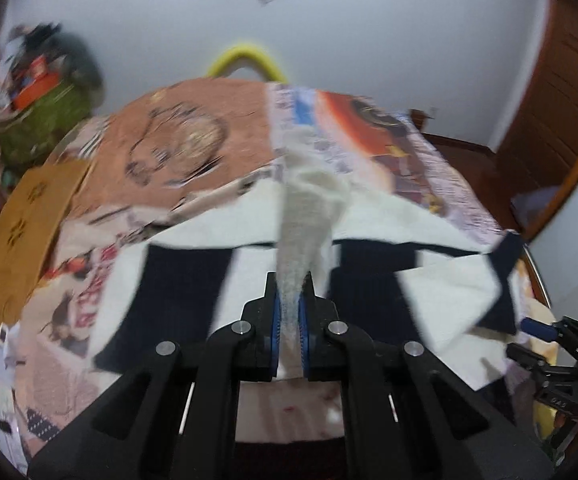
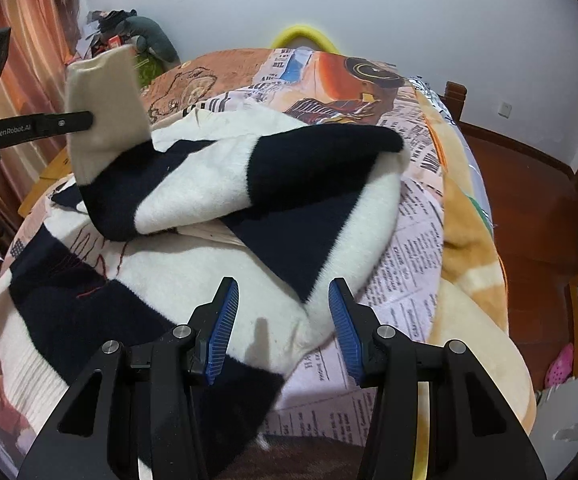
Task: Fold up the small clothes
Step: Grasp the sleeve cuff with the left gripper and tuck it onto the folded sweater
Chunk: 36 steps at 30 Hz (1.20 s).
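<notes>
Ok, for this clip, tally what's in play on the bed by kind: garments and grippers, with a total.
Striped sweaters, navy and white: 1, the sweater, its cream cuff lifted
Grippers shut on cloth: 1, the left gripper on that cuff
Grippers open, holding nothing: 1, the right gripper
Total: 3

The sweater (image 2: pixel 217 280) lies on the bed (image 2: pixel 469 240) in front of you. Its sleeve (image 2: pixel 193 188) crosses over its body toward your left, where the left gripper (image 1: pixel 289 316) holds the cuff (image 2: pixel 105 108) raised above it. The right gripper (image 2: pixel 283 328) hovers over the sweater's right edge.
</notes>
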Tool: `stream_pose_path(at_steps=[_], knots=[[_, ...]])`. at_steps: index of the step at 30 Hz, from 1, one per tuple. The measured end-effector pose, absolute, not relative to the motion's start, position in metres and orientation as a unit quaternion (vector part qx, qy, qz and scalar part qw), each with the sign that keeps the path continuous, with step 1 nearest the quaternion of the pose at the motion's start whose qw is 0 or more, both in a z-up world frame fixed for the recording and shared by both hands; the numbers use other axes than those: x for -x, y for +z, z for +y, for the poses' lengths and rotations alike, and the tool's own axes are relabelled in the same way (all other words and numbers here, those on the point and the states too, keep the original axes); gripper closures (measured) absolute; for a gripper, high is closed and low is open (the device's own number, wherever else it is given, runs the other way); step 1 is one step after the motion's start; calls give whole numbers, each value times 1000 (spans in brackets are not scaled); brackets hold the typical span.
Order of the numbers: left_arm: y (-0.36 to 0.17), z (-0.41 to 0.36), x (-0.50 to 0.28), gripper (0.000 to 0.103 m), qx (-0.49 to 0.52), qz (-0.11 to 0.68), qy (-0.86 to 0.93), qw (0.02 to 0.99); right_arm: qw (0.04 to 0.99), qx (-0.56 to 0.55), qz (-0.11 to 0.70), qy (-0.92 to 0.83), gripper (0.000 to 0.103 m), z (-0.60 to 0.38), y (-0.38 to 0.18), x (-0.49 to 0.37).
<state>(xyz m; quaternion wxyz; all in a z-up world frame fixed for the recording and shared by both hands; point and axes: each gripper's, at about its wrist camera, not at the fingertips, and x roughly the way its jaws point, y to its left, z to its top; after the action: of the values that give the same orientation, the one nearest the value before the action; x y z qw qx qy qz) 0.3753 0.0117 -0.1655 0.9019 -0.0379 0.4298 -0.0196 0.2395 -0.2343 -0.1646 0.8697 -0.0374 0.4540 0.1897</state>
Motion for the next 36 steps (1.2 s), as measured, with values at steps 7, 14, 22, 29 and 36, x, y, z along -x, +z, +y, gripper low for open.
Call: stream_pose_path(at_steps=[7,14,22,29,36], knots=[[-212,68,-373,96,65,468,24,881,870,68,455,178,60,-221,-172,-247],[-208,91,-369,96,61,432,58,898,868,93,458,169,60,-211,-177,-255],[-195,107,-376,96,49,421,65,904,866,41,466,178,92,-222,-173,-259],[-238,117,-368,85,48,488,36,871,858,-19,477,188,95,-238,-170,-256],[-225,147,-341,54,48,472,57,878,870,-29,457,182,94,-238,-151,-257]])
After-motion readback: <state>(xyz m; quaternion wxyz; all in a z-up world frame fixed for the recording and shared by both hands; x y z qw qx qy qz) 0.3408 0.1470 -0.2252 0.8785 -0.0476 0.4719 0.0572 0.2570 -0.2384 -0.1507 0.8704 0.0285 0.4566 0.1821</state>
